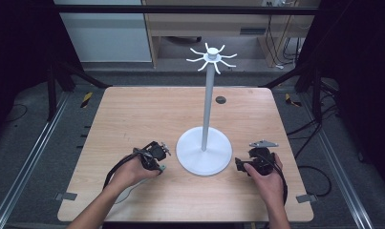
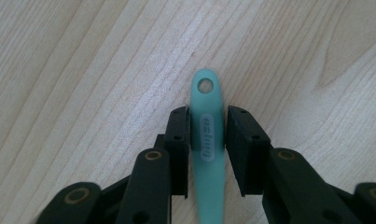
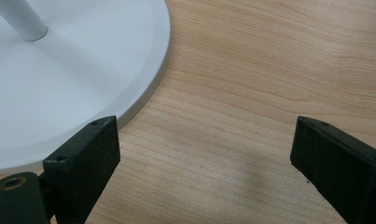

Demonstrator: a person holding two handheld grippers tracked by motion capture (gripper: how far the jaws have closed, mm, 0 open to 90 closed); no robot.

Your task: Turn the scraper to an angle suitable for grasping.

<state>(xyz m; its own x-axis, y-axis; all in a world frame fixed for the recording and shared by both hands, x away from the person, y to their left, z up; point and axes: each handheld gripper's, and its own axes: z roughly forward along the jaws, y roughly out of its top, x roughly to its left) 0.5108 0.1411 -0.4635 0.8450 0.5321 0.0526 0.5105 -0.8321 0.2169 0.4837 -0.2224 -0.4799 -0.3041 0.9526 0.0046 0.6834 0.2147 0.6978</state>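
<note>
Lying flat on the pale wood-grain table, a mint-green handle sits between the jaws of the left claw; the jaws stand close on either side of it, the left one touching or nearly so, the right one with a thin gap visible, so whether it is actually gripped cannot be told for certain. The handle's long axis runs straight along the claw's own line, away from the camera; its far end is rounded and pierced by a small hanging hole, which projects clear beyond the jaw tips; a grey oval label with lettering sits on its upper face; the near end is hidden beneath the claw, so the kind of utensil cannot be named. The material reads as smooth, matte plastic or silicone.

In the high view the left claw rests low on the table just left of the white stand; the right claw sits just right of it. The right claw is wide open and holds nothing; its left jaw lies at the rim of the stand's round base.

The stand is a smooth white disc, a slim upright pole, and a crown of curved hooks at the top. Judging from the hole and the hooks, the left hand is the nearer and would need to lift the handle well upward.
</note>
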